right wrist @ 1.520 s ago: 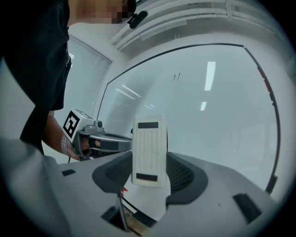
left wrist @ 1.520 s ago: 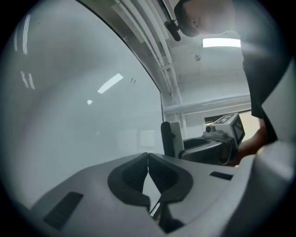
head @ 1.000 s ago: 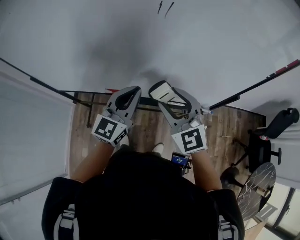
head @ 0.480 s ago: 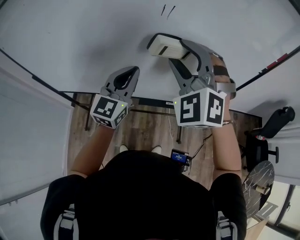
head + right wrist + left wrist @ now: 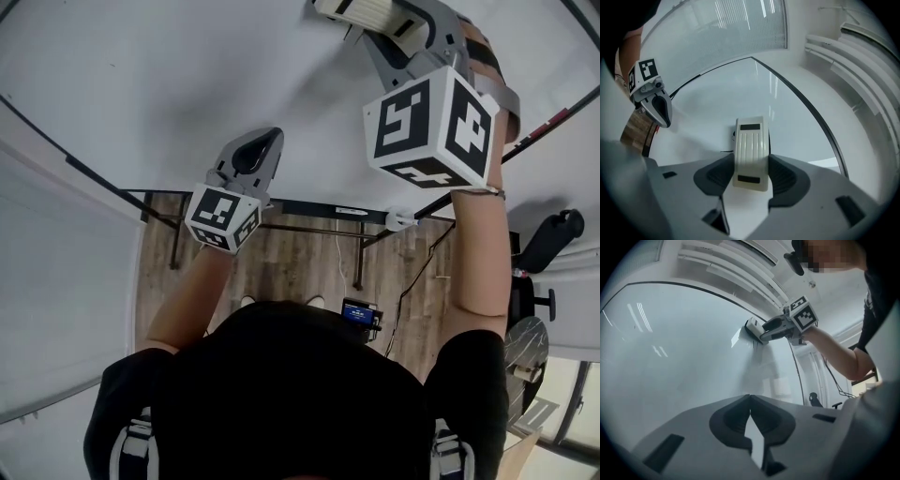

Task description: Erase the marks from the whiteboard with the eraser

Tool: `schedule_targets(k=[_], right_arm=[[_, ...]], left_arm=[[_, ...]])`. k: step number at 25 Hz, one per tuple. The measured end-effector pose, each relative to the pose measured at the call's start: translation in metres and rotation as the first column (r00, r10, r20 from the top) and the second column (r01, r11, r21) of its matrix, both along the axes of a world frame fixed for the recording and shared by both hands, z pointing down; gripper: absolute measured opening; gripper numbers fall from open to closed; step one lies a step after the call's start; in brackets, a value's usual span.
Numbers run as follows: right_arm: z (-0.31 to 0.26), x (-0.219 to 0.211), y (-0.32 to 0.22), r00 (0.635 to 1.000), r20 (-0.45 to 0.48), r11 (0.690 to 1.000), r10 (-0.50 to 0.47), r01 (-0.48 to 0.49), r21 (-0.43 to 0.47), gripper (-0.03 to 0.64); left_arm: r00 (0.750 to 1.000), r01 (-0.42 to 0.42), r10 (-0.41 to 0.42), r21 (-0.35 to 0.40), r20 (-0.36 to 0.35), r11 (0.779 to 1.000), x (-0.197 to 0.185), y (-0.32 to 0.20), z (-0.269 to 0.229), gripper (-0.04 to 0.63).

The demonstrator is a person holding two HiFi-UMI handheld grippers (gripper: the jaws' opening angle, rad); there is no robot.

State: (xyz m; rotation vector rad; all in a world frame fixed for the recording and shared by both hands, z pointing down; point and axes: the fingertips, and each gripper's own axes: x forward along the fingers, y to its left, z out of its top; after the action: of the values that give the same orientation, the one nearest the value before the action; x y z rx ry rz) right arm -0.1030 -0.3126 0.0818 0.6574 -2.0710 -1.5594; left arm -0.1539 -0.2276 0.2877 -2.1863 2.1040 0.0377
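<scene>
The whiteboard fills the upper head view. My right gripper is raised to the top edge of that view, shut on the cream ribbed eraser, which is against the board. In the right gripper view the eraser sits clamped between the jaws, and small dark marks peek out at its left edge. My left gripper hangs lower and to the left, shut and empty, with its tips near the board. The left gripper view shows its jaws closed and the eraser on the board.
The board's dark lower frame runs across the middle, with a red marker on the rail at right. Below lie a wooden floor and a black office chair. Window blinds stand beyond the board's far edge.
My right gripper has risen with the eraser, from low by the frame up the board to where two short marks showed. The left gripper lifted slightly and stayed shut.
</scene>
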Motion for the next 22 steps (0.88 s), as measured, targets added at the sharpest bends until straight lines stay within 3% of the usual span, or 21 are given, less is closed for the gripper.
schedule_targets(k=[5,13,22], right_arm=[[0.024,-0.006,-0.006,0.995,-0.044,0.996,0.088,-0.086,0.040,0.225],[0.178,-0.018,0.005,0.937,-0.341,0.995,0.082,-0.094,-0.019,0.225],[0.193,-0.019,0.006,0.937,-0.346,0.995,0.054,-0.081,-0.064,0.230]], left_arm=[[1.000,0.006,-0.006,0.006,0.007,1.000,-0.008,0.001,-0.001,0.006],[1.000,0.010,-0.011,0.019,0.007,1.000,-0.004,0.020,0.004,0.006],[1.000,0.008,-0.008,0.020,-0.002,1.000,-0.015,0.015,-0.001,0.006]])
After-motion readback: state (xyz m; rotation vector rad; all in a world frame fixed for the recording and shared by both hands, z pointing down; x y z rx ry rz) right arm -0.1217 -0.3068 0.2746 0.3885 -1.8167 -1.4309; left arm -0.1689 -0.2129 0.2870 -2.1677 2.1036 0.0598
